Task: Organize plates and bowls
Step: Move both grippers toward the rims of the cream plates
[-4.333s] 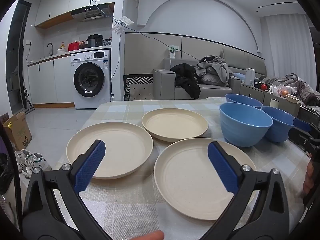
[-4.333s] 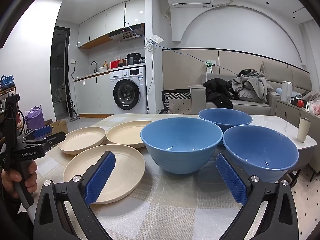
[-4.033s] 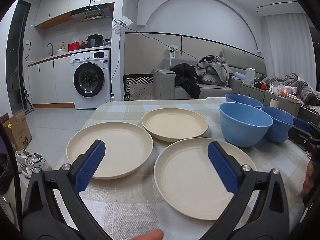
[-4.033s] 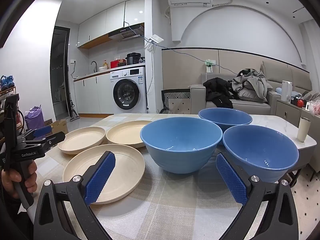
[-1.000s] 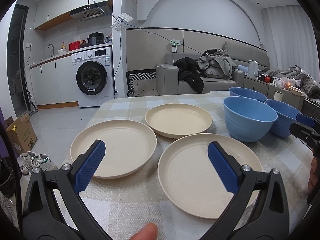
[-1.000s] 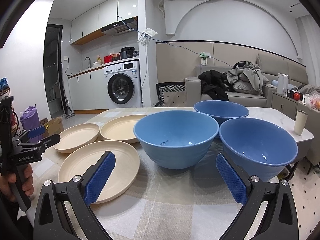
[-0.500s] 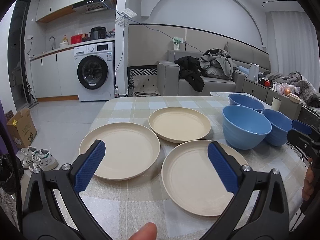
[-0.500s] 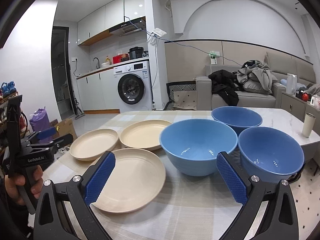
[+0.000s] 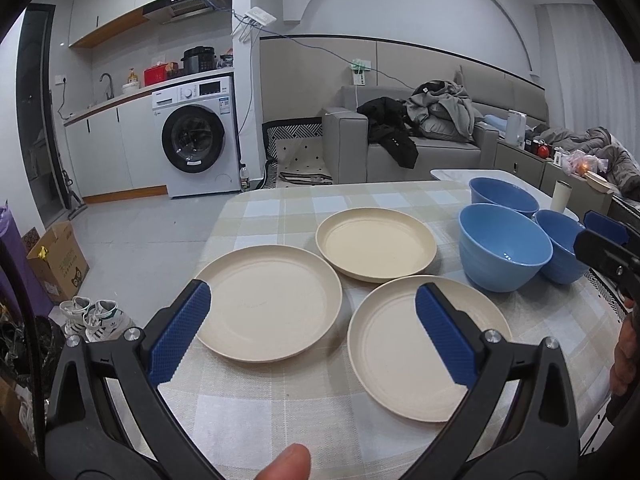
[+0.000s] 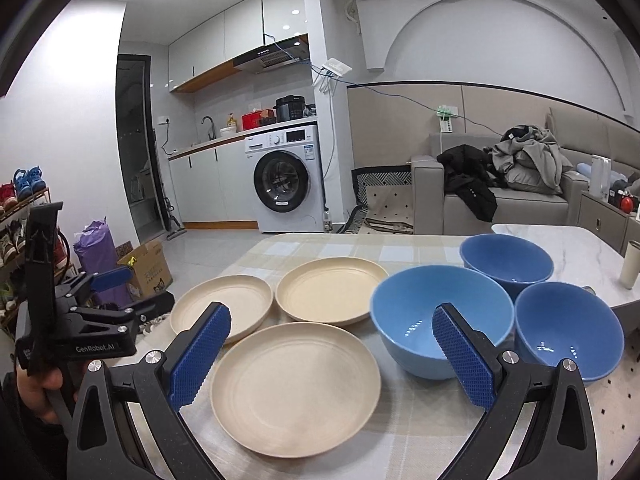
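Both tongs stand open and empty above the near edge of the desk (image 9: 280,392). The left tongs (image 9: 308,332) face three cream plates: the left plate (image 9: 268,302), the far plate (image 9: 376,248) and the near plate (image 9: 424,348). The right tongs (image 10: 330,354) face the near plate and three blue bowls: the middle bowl (image 10: 436,328), the far bowl (image 10: 506,262) and the right bowl (image 10: 568,330).

No item is stacked yet; the step in hand appears to be the approach for a first pick. For a sound grip, each pair of tongs should likely meet a rim edge-on, one finger under the lip and one above, then lift level.

The plates lie close together with narrow gaps; the bowls stand nearly touching. The right bowl sits near the desk edge. Open cloth lies in front of the plates, which gives room for a stack.
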